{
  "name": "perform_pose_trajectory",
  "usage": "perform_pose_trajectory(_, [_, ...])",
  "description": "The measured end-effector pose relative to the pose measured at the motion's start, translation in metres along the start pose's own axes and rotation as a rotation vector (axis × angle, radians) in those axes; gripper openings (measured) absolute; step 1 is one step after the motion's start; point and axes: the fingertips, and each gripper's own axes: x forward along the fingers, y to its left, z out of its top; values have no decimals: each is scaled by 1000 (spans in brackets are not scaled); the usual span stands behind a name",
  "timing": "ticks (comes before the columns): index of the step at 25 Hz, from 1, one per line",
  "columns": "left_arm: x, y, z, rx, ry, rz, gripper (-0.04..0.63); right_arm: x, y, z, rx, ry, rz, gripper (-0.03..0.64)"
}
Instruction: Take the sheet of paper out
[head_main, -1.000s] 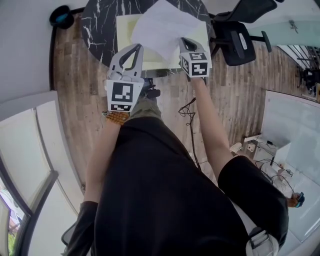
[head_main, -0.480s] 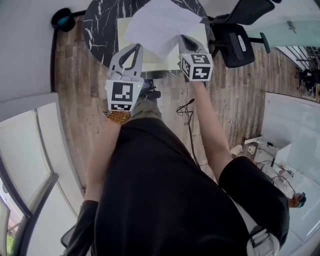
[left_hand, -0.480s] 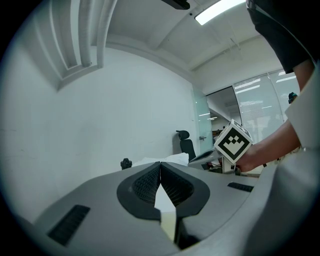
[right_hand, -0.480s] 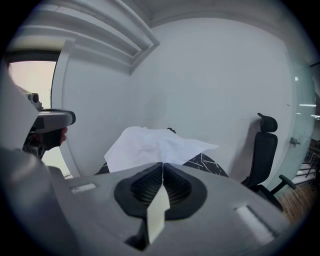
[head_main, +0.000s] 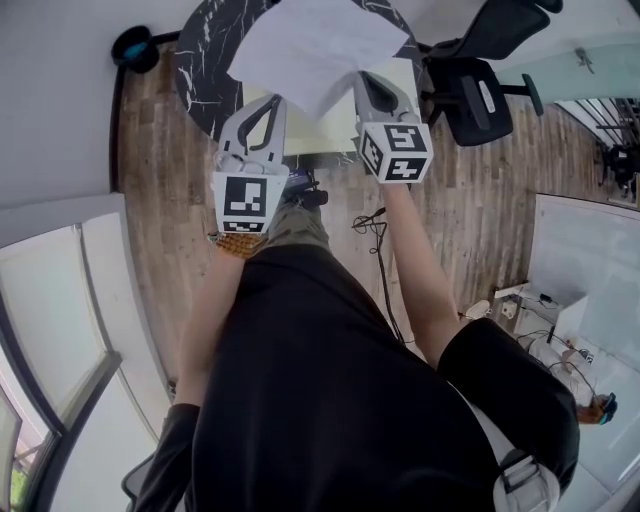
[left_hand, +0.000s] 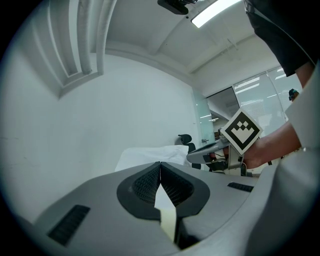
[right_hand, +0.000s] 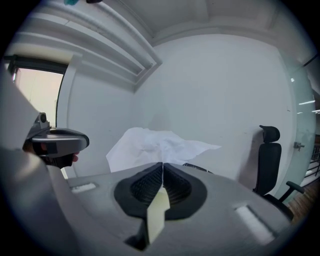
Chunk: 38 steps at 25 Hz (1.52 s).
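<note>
A white, crumpled sheet of paper (head_main: 315, 45) hangs lifted over the black marble table (head_main: 205, 60). My right gripper (head_main: 365, 78) is shut on its near corner. The sheet (right_hand: 155, 145) billows just beyond the right gripper (right_hand: 162, 164) in its own view. Under it lies a pale yellow folder (head_main: 310, 125) on the table's near side. My left gripper (head_main: 268, 100) is shut on the folder's near edge. A yellow strip of the folder (left_hand: 167, 215) shows between the closed jaws of the left gripper (left_hand: 160, 164). The sheet (left_hand: 150, 155) shows beyond them.
A black office chair (head_main: 470, 85) stands right of the table and also shows as the chair (right_hand: 267, 160) in the right gripper view. A dark round object with a blue top (head_main: 135, 45) sits on the wooden floor at the left. A cable (head_main: 375, 225) trails on the floor.
My right gripper has risen with the sheet, and the paper has swung up and to the left over the table. The left gripper has stayed on the folder's edge.
</note>
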Motion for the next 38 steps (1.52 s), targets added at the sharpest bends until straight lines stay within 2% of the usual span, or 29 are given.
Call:
perform_pose_trajectory(10, [-10,9,42,-26,-77,39,0,-25,28,52,-22,-118,26,3])
perform_pose_trajectory(14, [-15,12,49,15,-113,39,0,-34,39,66,-38,-153,42,3])
perform_pose_trajectory(17, [-18,14,53,16,-125,50,0,-38,47,72,-39,-170,72,3])
perform_pose_trajectory(22, [-27,23,63,-38,-137,101,0,-45,60,79,-66,-190,93,3])
perform_pose_trajectory(26, [-35,27,65,-84,-136,128,0,-51,68,80,-107,-211,70,3])
perform_pose_trajectory(31, [-38,26,69,-80,-143,141,0,-59,77,90,-166,-262,22,3])
perform_pose_trajectory(38, [-41,20,71,-72,-144,144,0,-72,83,101,-191,-302,14,3])
